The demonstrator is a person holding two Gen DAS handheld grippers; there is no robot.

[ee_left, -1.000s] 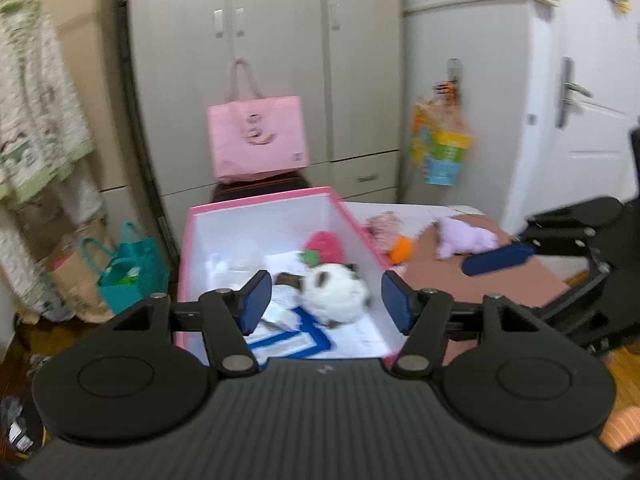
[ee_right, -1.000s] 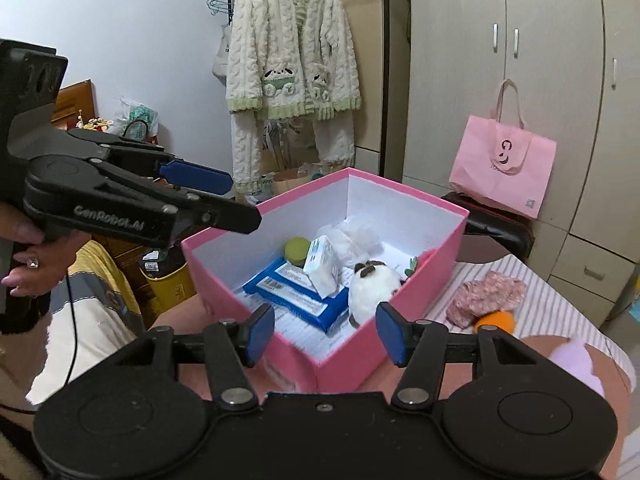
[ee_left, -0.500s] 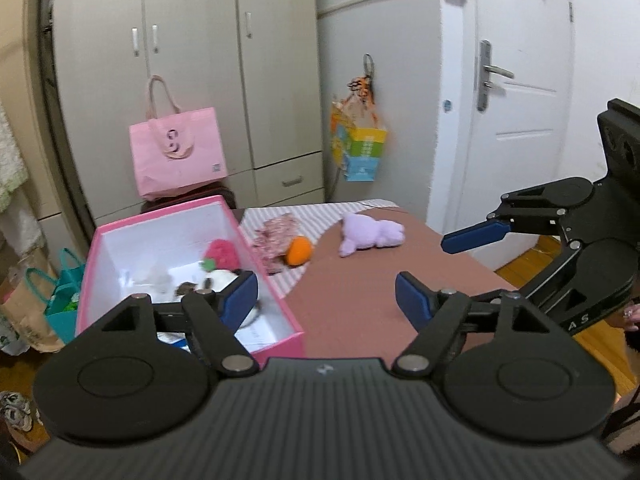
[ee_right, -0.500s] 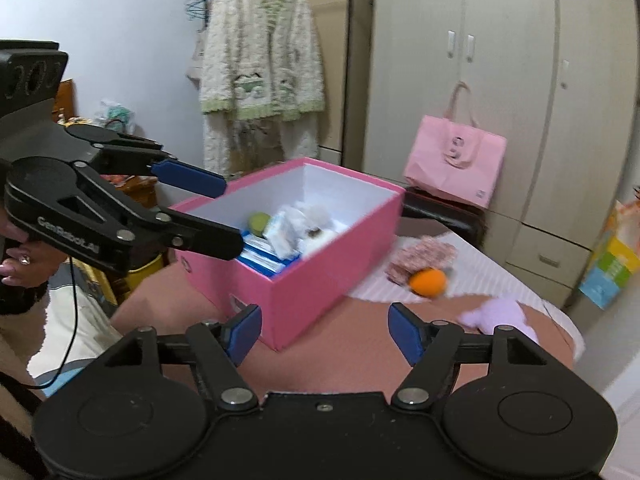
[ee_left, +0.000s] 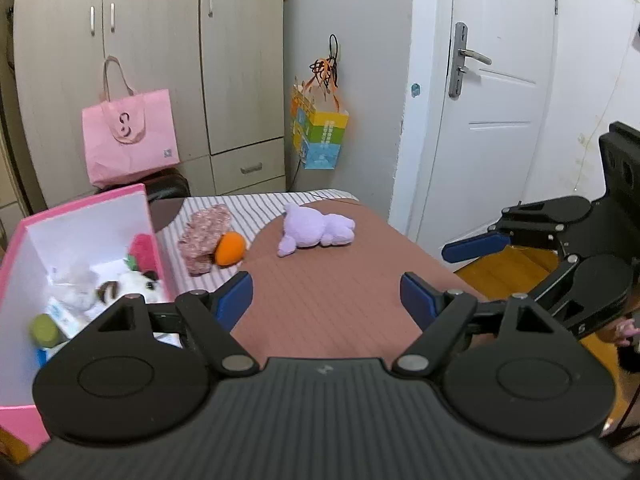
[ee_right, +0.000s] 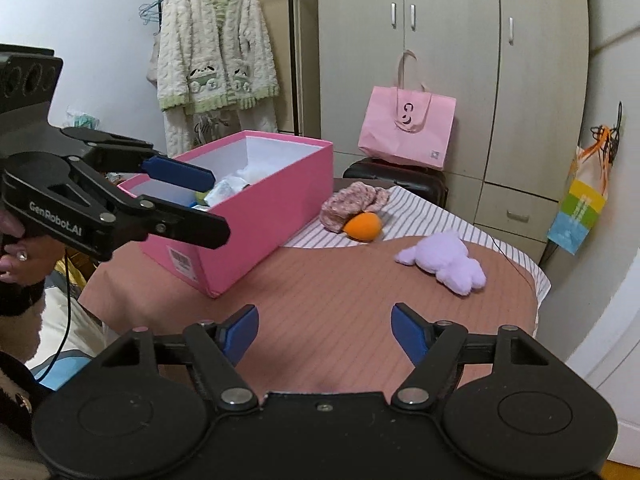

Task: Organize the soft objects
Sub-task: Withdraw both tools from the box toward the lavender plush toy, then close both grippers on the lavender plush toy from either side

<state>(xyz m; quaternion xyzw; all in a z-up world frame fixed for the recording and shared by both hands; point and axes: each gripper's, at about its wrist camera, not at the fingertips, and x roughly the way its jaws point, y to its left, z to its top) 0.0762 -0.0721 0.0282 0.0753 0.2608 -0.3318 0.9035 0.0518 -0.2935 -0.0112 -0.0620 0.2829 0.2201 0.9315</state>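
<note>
Left wrist view: we hold the left gripper (ee_left: 326,296) over the brown mat (ee_left: 320,300), its blue pads spread wide with nothing between them; the jaws have just been opening. At eleven o'clock from it lies the orange soft toy (ee_left: 229,249), touching the pink knitted piece (ee_left: 204,236) on the striped cloth (ee_left: 256,212). At twelve o'clock the lilac plush (ee_left: 312,231) lies on its side on the mat, well apart from the pads. At nine o'clock stands the pink box (ee_left: 80,216), open, with a white-and-brown plush (ee_left: 132,284) and a red soft toy (ee_left: 142,248) inside among packets. At three o'clock our right gripper (ee_left: 474,246) shows from the side.

In the right wrist view, the right gripper (ee_right: 324,334) also has its jaws apart and empty, having just been opening, above the same mat. The lilac plush (ee_right: 444,262) lies at one o'clock, the orange toy (ee_right: 362,226) at twelve, the box (ee_right: 256,208) at eleven.
</note>
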